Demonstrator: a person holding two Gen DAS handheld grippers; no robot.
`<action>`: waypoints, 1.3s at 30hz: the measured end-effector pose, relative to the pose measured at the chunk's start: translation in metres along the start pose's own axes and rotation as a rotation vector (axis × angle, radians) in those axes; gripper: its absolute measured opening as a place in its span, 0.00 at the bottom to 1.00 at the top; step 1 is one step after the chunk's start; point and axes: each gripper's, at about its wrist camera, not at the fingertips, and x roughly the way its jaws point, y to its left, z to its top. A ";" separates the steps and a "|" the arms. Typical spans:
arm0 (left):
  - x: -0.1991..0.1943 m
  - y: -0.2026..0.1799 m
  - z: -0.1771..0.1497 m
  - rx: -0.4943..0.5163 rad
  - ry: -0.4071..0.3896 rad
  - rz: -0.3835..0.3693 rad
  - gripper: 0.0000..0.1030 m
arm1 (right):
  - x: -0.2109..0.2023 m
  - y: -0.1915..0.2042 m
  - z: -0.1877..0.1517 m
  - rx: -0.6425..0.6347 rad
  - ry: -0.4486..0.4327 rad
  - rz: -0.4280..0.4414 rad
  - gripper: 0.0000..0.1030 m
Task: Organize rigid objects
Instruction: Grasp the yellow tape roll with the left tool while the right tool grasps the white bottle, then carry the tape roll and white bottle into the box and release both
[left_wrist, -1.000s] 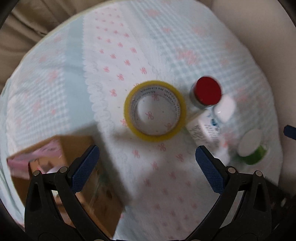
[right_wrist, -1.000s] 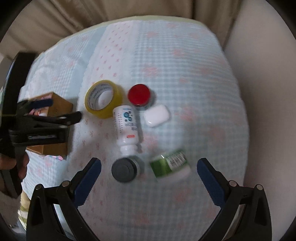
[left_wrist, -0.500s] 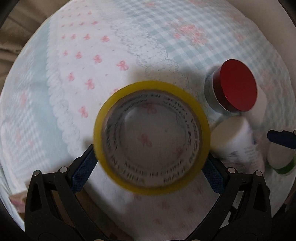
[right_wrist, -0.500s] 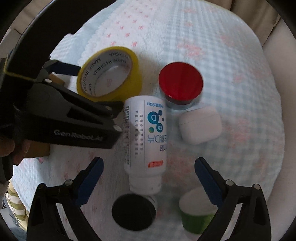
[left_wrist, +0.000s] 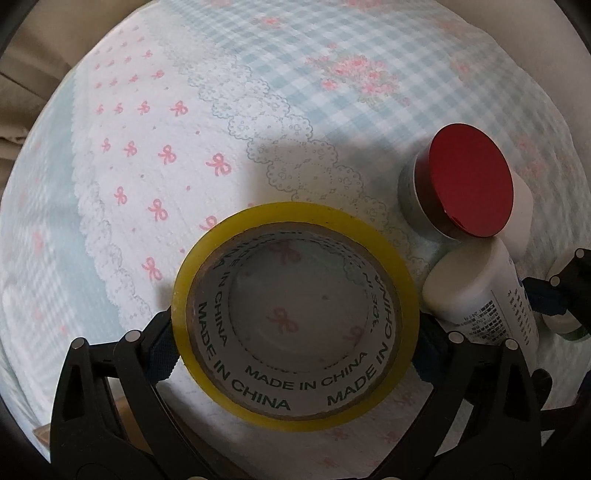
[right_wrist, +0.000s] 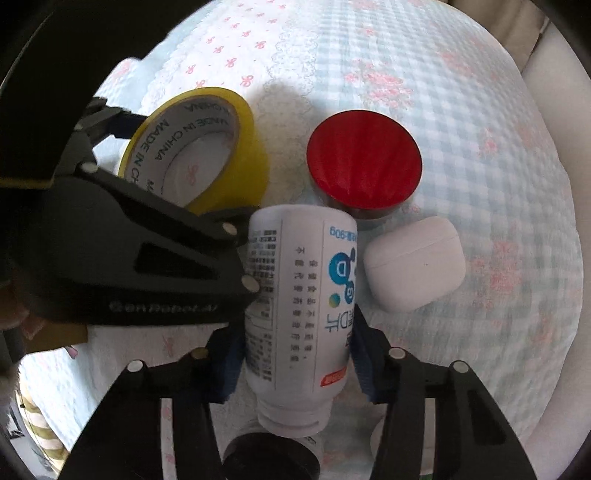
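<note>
A yellow tape roll (left_wrist: 295, 314) lies flat on the patterned cloth; my left gripper (left_wrist: 295, 350) has its blue pads against both sides of it. The roll also shows in the right wrist view (right_wrist: 199, 144), with the left gripper's fingers (right_wrist: 147, 254) around it. A white bottle (right_wrist: 299, 306) lies on its side, and my right gripper (right_wrist: 295, 362) is closed on its body. The bottle's base shows in the left wrist view (left_wrist: 476, 291). A red-lidded jar (right_wrist: 364, 166) stands just beyond the bottle.
A white earbud case (right_wrist: 413, 264) lies right of the bottle. A black-capped container (right_wrist: 269, 458) sits below the bottle's neck. The red-lidded jar (left_wrist: 465, 184) is right of the tape. A brown box corner (right_wrist: 55, 332) shows at the left. The checked cloth (left_wrist: 369, 74) extends beyond.
Both grippers moved down and forward. The left one went from open above the tape to closed on its sides. The right one went from open above the bottle to closed on it.
</note>
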 end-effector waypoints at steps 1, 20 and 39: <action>0.000 0.000 0.000 0.000 -0.002 0.002 0.95 | 0.000 0.000 0.000 0.003 -0.001 0.000 0.45; -0.087 0.025 -0.028 -0.134 -0.090 0.016 0.95 | -0.065 -0.029 -0.013 0.102 -0.117 0.082 0.45; -0.320 0.074 -0.160 -0.374 -0.352 0.067 0.95 | -0.255 0.066 -0.054 0.008 -0.381 0.071 0.45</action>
